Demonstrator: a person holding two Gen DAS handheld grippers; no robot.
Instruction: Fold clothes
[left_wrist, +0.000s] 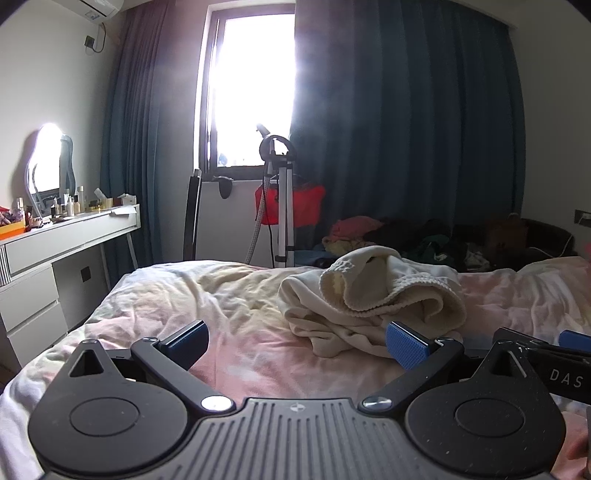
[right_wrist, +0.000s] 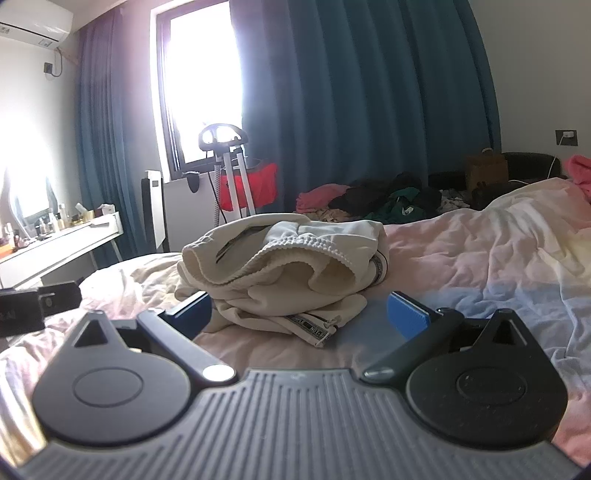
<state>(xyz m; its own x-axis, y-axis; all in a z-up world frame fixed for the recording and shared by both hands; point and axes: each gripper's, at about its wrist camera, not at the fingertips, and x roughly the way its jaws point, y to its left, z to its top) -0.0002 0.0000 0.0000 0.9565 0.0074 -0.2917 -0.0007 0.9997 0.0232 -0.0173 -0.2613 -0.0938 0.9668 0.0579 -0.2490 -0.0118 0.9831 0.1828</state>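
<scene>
A crumpled cream garment with a ribbed waistband lies heaped on the bed's pastel sheet. In the left wrist view it sits ahead and to the right of my left gripper, which is open with only sheet between its blue pads. In the right wrist view the same cream garment lies straight ahead, its near edge and a printed band reaching between the fingers of my right gripper. That gripper is open too, the pads apart from the cloth. The other gripper's black body shows at each view's edge.
A pile of dark, green and pink clothes lies beyond the bed's far edge. A garment steamer on a stand and a red bag stand by the window. At the left is a white dressing table with bottles and a mirror.
</scene>
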